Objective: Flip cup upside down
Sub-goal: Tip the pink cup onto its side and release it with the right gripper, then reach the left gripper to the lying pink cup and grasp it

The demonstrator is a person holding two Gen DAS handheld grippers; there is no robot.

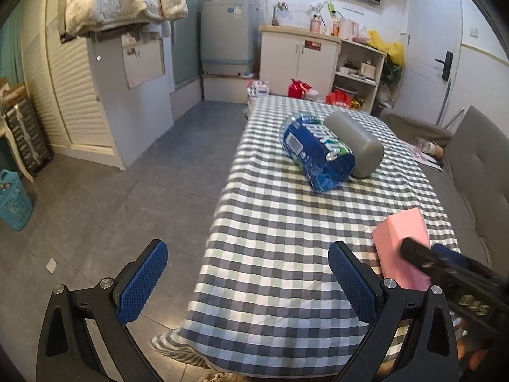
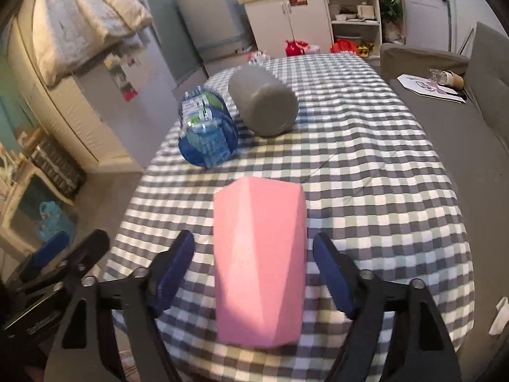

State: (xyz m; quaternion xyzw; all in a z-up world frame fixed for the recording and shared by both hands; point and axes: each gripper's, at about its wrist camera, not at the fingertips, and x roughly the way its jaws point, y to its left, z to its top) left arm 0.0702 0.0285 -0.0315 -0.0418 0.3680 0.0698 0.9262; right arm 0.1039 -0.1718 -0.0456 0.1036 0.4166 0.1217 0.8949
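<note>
A pink faceted cup (image 2: 259, 264) stands on the checked tablecloth (image 2: 366, 191) near the table's front edge. My right gripper (image 2: 254, 273) is open, with one blue pad on each side of the cup and a gap between each pad and the cup. In the left wrist view the cup (image 1: 400, 242) is at the right, partly hidden by the right gripper's black body. My left gripper (image 1: 248, 283) is open and empty, low over the table's front left edge, left of the cup.
A blue pack of bottles (image 1: 318, 152) and a grey cylinder (image 1: 356, 143) lie on their sides mid-table. A grey sofa (image 2: 461, 133) runs along the table's right side. The floor (image 1: 127, 191) lies left of the table, with a turquoise basket (image 1: 12, 203).
</note>
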